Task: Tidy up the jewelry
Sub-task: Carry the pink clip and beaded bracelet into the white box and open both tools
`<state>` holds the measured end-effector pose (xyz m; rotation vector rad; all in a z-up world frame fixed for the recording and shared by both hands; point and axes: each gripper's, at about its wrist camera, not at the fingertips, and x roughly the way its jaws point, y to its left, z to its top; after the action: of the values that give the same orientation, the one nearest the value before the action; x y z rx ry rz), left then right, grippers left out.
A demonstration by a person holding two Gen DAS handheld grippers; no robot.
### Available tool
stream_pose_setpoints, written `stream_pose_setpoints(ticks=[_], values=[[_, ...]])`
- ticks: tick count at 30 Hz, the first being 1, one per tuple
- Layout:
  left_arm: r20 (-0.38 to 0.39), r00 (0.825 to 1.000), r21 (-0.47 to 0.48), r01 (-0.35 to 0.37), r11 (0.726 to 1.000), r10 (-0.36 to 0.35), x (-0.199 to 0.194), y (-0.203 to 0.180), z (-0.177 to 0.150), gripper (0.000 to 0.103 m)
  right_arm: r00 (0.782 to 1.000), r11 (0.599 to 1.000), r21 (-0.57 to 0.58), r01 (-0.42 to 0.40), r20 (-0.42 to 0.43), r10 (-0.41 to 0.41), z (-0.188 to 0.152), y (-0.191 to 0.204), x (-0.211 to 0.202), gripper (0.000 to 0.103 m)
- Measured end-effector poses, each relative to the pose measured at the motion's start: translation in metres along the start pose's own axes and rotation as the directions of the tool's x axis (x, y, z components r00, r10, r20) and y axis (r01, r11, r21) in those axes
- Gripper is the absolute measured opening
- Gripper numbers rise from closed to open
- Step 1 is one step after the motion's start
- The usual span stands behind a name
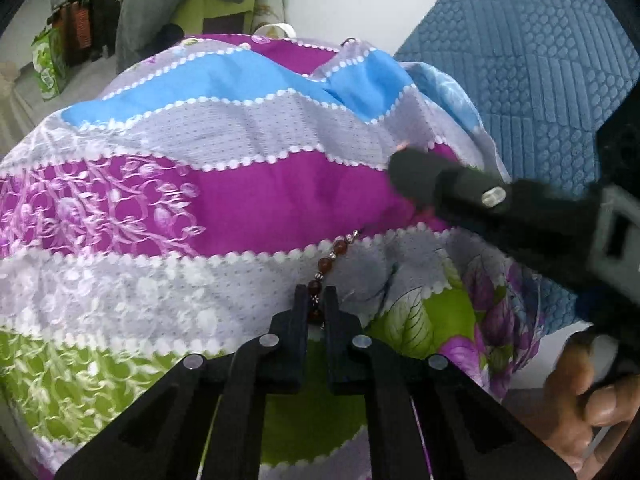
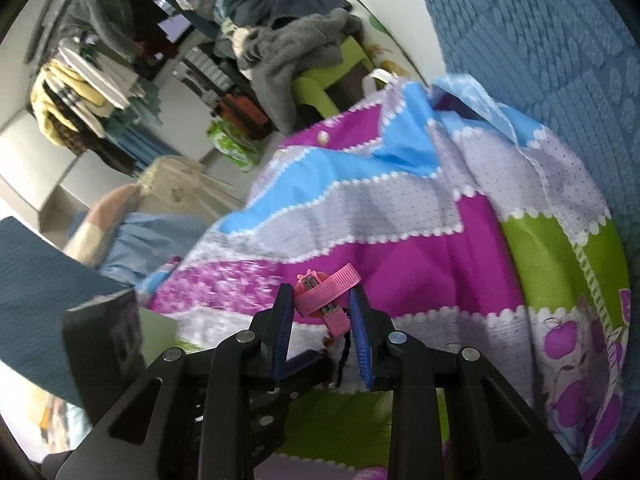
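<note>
A wavy-striped cotton bedsheet (image 1: 248, 196) in purple, blue, grey and green covers the bed. A dark-red beaded bracelet (image 1: 326, 258) trails across its grey band, beside a quilted blue bedcover (image 1: 532, 80).

One string of reddish-brown beads with silver spacers (image 1: 326, 262) shows at lower centre. One pink ribbon hair clip (image 2: 326, 294) sits at centre. Two black two-finger grippers: left gripper (image 1: 315, 300), right gripper (image 2: 320, 300). One striped floral bedsheet (image 1: 240, 188) fills the middle.

Left gripper (image 1: 316, 300) jaws nearly closed, right gripper (image 2: 320, 304) jaws parted
</note>
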<state>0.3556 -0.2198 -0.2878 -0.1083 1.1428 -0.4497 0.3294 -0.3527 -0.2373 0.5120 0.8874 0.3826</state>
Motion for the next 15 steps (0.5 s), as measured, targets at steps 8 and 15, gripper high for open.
stream_pose_setpoints(ticks=[8,15], values=[[0.046,0.999,-0.035,0.009,0.999,-0.007,-0.042,0.02,-0.017,0.004,0.999,0.997,-0.065,0.049,-0.004,-0.05,-0.006,0.021,-0.003,0.025],[0.1,0.995,-0.03,-0.001,1.0,0.004,-0.09,0.027,-0.005,0.004,0.989,0.98,-0.135,0.148,-0.006,-0.15,-0.016,0.045,-0.013,0.025]])
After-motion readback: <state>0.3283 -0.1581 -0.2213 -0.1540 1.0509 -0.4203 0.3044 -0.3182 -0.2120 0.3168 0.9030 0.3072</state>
